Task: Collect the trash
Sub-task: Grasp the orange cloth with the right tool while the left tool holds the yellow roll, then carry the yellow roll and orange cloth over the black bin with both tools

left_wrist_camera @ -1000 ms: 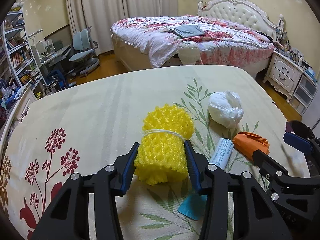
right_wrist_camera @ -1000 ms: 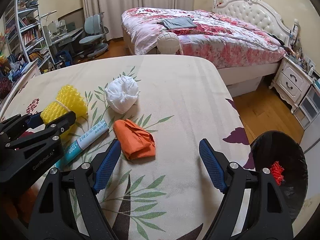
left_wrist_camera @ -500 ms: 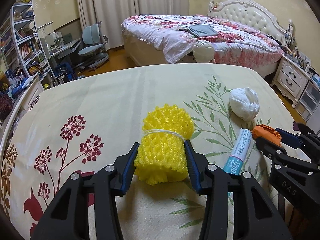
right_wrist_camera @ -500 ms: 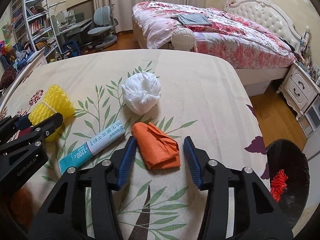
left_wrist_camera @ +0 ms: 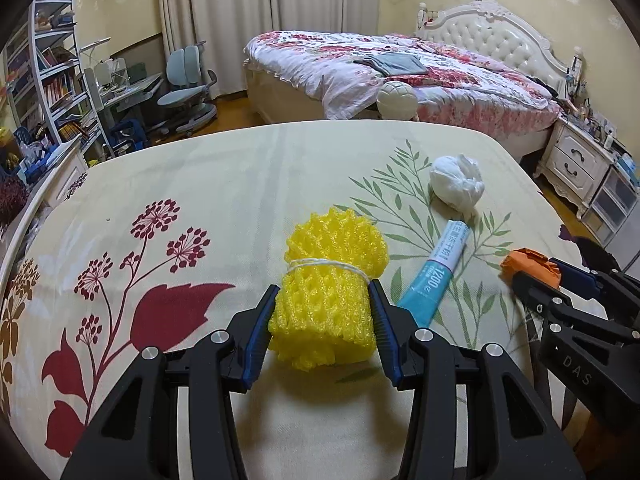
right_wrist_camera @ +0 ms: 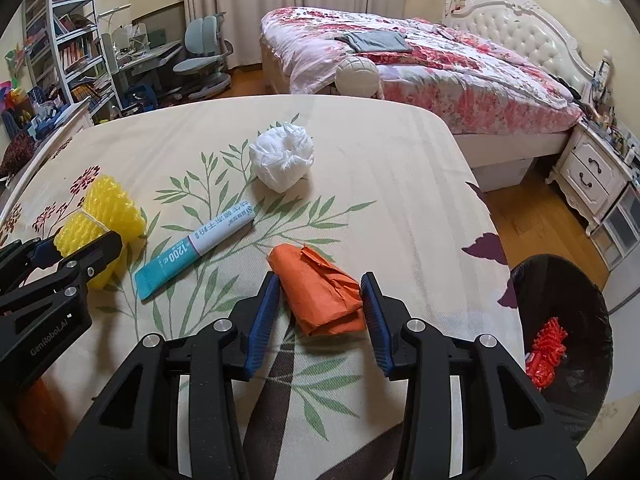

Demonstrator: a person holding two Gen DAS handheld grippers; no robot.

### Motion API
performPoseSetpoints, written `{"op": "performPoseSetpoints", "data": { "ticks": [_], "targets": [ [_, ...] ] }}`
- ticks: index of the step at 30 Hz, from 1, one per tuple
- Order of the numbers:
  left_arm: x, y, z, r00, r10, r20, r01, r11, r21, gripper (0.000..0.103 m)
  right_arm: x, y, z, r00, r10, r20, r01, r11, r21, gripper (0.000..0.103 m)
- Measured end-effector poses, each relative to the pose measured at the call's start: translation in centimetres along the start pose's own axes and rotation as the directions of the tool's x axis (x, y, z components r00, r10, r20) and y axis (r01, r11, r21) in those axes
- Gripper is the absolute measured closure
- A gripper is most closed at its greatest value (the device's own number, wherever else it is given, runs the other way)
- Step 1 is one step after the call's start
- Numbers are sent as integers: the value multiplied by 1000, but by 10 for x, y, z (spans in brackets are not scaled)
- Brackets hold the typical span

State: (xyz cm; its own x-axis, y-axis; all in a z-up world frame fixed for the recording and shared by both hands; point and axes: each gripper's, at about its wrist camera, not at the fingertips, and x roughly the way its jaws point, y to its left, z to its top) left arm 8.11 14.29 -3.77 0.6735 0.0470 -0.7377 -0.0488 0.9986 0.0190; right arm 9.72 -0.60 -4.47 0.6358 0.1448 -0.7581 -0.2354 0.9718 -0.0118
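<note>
A yellow foam net (left_wrist_camera: 334, 256), tied with a white string, sits between the blue pads of my left gripper (left_wrist_camera: 324, 292), which is shut on it just over the floral tablecloth. A folded orange paper wad (right_wrist_camera: 316, 300) lies on the cloth with my right gripper (right_wrist_camera: 320, 280) shut on it, both pads pressing its sides. The left gripper (right_wrist_camera: 80, 248) and its foam net also show at the left of the right wrist view. The right gripper (left_wrist_camera: 536, 272) shows at the right of the left wrist view.
A white crumpled bag (right_wrist_camera: 282, 158) and a blue-and-white tube (right_wrist_camera: 196, 248) lie on the table (right_wrist_camera: 380, 184) between the grippers. A black bin (right_wrist_camera: 568, 320) holding a red net (right_wrist_camera: 546, 352) stands off the table's right edge. A bed (right_wrist_camera: 420, 60) and a nightstand (right_wrist_camera: 592, 172) are beyond.
The right gripper's jaws came in from wide apart and closed on the orange paper wad. The left gripper shifted left with the yellow foam net still held.
</note>
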Motion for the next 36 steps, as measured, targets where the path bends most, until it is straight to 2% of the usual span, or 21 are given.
{"op": "performPoseSetpoints", "data": {
  "ticks": [19, 36],
  "targets": [
    [-32, -28, -38, 1000, -4, 15, 3, 1000, 12, 57, -36, -26, -52, 1000, -10, 17, 9, 999, 52, 62],
    [-49, -90, -46, 996, -77, 45, 73, 992, 100, 57, -66, -73, -74, 996, -66, 55, 58, 988, 143, 62]
  ]
}}
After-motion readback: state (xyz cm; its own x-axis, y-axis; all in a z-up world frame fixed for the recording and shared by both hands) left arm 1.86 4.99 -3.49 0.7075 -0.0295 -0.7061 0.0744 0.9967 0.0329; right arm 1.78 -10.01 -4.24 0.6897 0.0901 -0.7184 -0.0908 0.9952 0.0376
